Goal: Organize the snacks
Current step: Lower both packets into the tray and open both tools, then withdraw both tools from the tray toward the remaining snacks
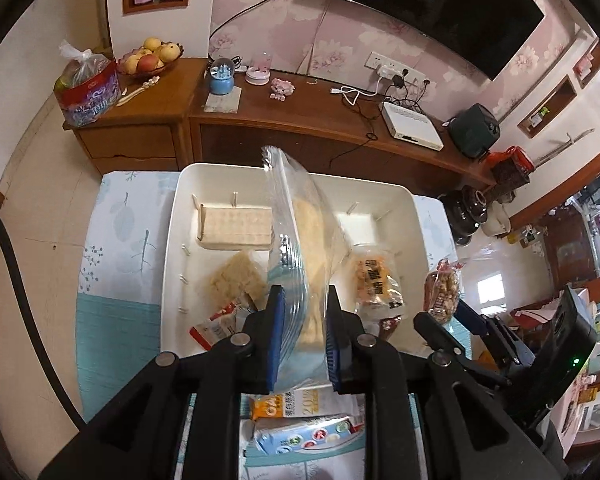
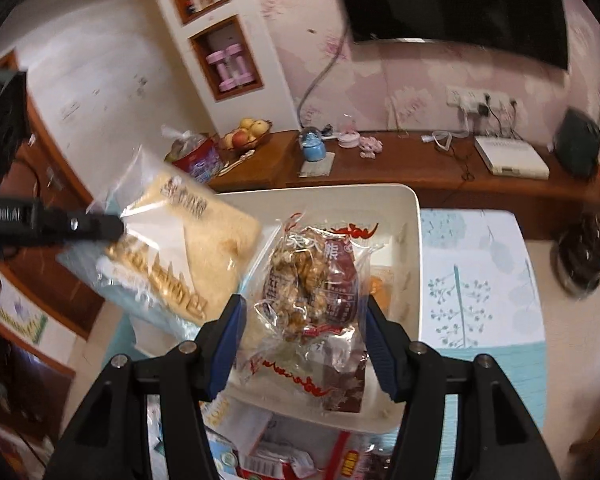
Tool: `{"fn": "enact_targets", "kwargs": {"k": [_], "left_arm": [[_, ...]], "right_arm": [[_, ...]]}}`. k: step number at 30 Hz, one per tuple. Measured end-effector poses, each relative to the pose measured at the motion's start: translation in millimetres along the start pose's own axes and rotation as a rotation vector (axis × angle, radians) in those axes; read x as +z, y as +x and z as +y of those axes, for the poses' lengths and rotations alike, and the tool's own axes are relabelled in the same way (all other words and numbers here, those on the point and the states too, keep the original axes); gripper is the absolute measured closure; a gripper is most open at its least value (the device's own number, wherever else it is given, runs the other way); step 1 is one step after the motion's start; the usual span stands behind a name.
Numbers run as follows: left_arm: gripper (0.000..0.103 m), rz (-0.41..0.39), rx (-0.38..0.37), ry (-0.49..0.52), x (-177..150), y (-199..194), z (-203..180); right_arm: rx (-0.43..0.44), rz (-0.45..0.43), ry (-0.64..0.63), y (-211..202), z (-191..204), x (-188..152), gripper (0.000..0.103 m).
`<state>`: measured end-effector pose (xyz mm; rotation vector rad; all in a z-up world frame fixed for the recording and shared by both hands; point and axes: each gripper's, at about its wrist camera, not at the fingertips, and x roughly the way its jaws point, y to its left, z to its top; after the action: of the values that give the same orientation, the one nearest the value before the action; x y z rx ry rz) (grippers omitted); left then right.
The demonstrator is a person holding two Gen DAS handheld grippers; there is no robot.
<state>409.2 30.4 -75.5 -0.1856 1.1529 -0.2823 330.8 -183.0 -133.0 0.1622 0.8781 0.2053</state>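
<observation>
My left gripper (image 1: 302, 336) is shut on a clear zip bag of pale biscuits (image 1: 300, 248) and holds it edge-up over the white divided tray (image 1: 172, 248). The same bag shows flat in the right wrist view (image 2: 188, 248), held by the left gripper's fingers (image 2: 100, 224). My right gripper (image 2: 302, 344) is shut on a clear packet of brown nut snacks with red print (image 2: 312, 292), above the tray's right side (image 2: 414, 240). In the left wrist view that packet (image 1: 444, 292) hangs at the right gripper's fingers (image 1: 432, 326). The tray holds a wafer block (image 1: 236, 226), a crumbly packet (image 1: 236, 280) and an orange snack packet (image 1: 376, 280).
Several loose snack packets (image 1: 308, 424) lie on the leaf-print tablecloth (image 1: 120, 240) in front of the tray, also under my right gripper (image 2: 284, 452). Behind stands a wooden TV cabinet (image 1: 300, 120) with a fruit bowl (image 1: 152, 56), a bagged tin (image 1: 86, 92) and a router (image 1: 412, 124).
</observation>
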Motion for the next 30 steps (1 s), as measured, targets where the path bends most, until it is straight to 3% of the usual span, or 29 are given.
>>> {"fn": "enact_targets", "kwargs": {"k": [3,7,10,16,27,30], "left_arm": [[0.081,-0.004,0.015,0.002,0.1,2.4,1.8],[0.066,-0.04,0.031,0.005,-1.6,-5.9,4.3],[0.054,-0.05,0.031,0.007,-5.2,-14.7,4.8],[0.037,-0.087,0.039,0.011,-14.2,-38.1,2.3],[0.033,-0.137,0.056,-0.01,-56.4,-83.7,-25.0],[0.027,-0.15,0.071,-0.027,-71.5,-94.6,-33.2]], "right_arm": [[-0.02,0.016,0.027,5.2,-1.6,-0.3,0.041],[-0.048,0.039,0.041,8.5,-3.8,-1.9,0.038],[-0.045,0.031,0.067,3.6,-6.6,-2.8,0.026],[-0.025,0.023,0.095,-12.2,-11.6,-8.0,0.026],[0.034,-0.008,0.075,-69.9,-20.8,-26.0,0.026],[0.039,-0.014,0.056,-86.2,-24.8,-30.4,0.026]]}}
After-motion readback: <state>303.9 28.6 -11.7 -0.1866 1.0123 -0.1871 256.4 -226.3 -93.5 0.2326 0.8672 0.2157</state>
